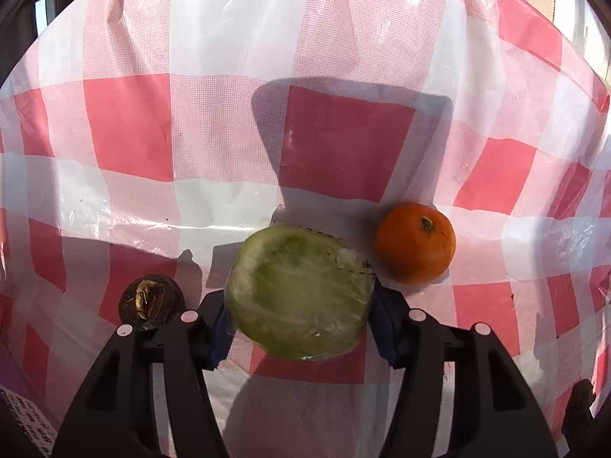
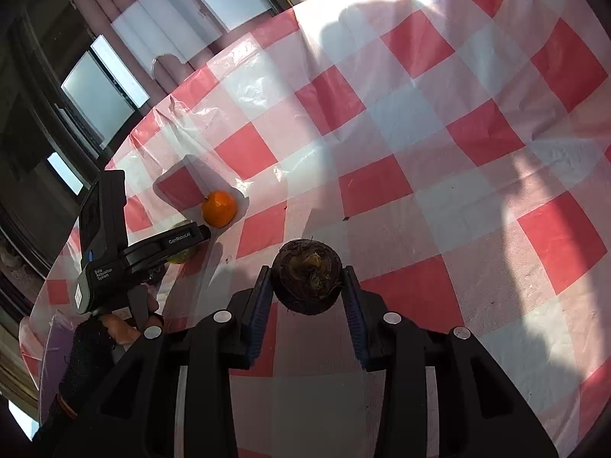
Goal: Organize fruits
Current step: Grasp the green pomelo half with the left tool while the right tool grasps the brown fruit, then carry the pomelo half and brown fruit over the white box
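Caught mid-sort on the checked tabletop (image 1: 133, 122): left tongs (image 1: 298, 328) closed on a plastic-wrapped green melon slice (image 1: 301, 294), right tongs (image 2: 307, 290) clamped nearly shut round a dark, rough-skinned round fruit (image 2: 307, 280), both apparently just clear of the cloth near the front edge. Farther in, beside the melon, an orange (image 1: 415, 242) lying untouched. No bowl or basket in sight, destination unknown, most of the sorting seemingly ahead; dark fruit's kind hard to make out.

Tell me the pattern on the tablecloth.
The tablecloth is a red, pink and white check, seen best in the right wrist view.
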Tool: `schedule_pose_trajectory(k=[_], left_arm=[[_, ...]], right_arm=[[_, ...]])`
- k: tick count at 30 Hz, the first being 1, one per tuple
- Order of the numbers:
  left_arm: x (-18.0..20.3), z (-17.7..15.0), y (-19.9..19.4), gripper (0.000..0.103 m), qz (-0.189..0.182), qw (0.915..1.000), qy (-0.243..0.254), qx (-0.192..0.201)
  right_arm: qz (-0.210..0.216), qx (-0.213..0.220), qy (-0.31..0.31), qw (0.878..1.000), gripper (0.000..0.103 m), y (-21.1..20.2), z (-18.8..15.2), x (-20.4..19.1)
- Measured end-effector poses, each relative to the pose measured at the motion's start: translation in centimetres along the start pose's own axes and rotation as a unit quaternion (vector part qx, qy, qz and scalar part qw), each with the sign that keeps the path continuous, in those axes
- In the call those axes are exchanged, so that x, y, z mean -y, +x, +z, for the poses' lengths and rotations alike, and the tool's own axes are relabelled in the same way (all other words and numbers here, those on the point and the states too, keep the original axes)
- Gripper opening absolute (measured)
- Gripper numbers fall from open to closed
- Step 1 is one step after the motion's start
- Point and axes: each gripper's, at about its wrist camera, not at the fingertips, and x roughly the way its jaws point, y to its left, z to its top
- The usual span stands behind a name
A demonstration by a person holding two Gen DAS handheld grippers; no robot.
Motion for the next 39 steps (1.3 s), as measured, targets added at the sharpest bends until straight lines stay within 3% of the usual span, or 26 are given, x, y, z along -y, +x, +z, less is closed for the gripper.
schedule_pose_trajectory(k=[5,9,14,17,23,31,35,39], left_arm=[[-0.9,-5.7,-4.9,0.058,-0.057,0.9978,-0.032,0.01],[-1.5,-11.0,-10.0,0.058,-0.109,0.993,-0.03,0.034],[-2.6,-16.4,-14.4,0.058,-0.175,0.981,-0.067,0.051],[-3.4,-17.2,-15.0,0.058,-0.198,0.9739,-0.094,0.06],[-3.1,-17.2,-14.4,0.059,-0.219,0.9715,-0.078,0.046],[-3.4,-17.1,-14.5,0.059,-0.223,0.9692,-0.09,0.051],[-3.7,-17.2,-15.0,0.059,-0.233,0.966,-0.093,0.061],[-3.8,-17.7,-15.7,0.059,-0.225,0.9684,-0.087,0.062]], right_arm=[[0.001,0.001,0.0,1.0,0.037,-0.1,0.0,0.0],[0.002,0.004,0.0,1.0,0.037,-0.2,0.0,0.0],[0.0,0.002,-0.002,1.0,0.037,-0.2,0.1,-0.1],[0.0,0.001,-0.002,1.0,0.037,-0.2,0.2,-0.1],[-0.002,-0.001,-0.003,1.0,0.037,-0.2,0.2,-0.2],[-0.022,-0.013,0.004,1.0,0.037,0.3,0.3,-0.2],[-0.027,0.007,0.012,1.0,0.037,-0.6,0.2,0.0],[-0.041,0.0,0.039,0.998,0.037,-2.2,-1.7,-0.4]])
